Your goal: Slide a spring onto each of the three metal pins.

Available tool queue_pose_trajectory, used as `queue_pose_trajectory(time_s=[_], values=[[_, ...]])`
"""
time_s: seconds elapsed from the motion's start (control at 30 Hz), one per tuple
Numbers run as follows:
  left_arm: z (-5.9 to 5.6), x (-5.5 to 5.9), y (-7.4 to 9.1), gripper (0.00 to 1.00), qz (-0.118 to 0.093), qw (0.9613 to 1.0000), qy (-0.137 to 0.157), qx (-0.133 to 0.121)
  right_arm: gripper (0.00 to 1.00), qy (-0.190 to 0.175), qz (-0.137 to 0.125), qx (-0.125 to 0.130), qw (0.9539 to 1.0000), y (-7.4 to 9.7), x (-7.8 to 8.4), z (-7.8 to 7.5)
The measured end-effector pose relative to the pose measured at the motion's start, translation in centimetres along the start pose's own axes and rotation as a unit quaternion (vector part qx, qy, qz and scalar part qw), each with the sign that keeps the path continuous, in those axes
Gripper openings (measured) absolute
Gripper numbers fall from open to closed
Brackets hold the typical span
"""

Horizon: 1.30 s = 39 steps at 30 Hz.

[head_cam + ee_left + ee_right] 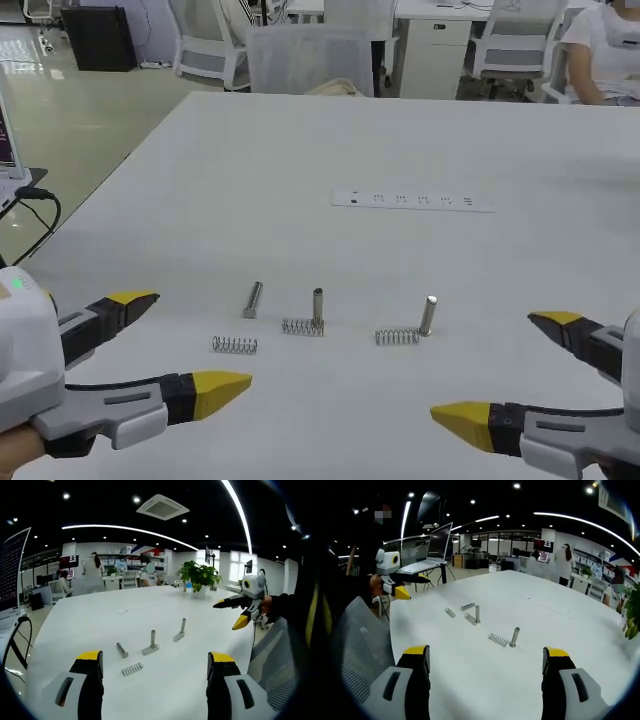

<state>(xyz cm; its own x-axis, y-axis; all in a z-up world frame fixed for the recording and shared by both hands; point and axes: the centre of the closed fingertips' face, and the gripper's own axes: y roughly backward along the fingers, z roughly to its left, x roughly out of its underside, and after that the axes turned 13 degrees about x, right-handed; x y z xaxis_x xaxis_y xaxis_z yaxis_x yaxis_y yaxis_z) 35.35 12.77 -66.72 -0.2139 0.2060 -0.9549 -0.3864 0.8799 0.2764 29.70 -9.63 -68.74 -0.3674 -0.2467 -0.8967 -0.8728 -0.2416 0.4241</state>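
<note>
Left gripper (195,340) and right gripper (488,365) hold their jaws wide open and empty; each light, squashy spring (234,345) likely rolls easily and wants a gentle mid-length pinch.

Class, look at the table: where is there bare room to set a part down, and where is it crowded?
Bare: the table between the socket strip and the pins, and the near stretch between the left gripper and right gripper. Crowded: the row of pins and springs.

Three springs (234,345) beside three pins (318,305)
</note>
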Motion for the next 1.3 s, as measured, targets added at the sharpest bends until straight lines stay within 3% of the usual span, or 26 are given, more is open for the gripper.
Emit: queue_pose_trajectory(time_s=[1.3], values=[[-0.04,0.06,-0.2,0.82,0.0,1.0,0.0,0.001,0.92,-0.001,-0.001,0.002,1.0,-0.05,0.0,-0.12]])
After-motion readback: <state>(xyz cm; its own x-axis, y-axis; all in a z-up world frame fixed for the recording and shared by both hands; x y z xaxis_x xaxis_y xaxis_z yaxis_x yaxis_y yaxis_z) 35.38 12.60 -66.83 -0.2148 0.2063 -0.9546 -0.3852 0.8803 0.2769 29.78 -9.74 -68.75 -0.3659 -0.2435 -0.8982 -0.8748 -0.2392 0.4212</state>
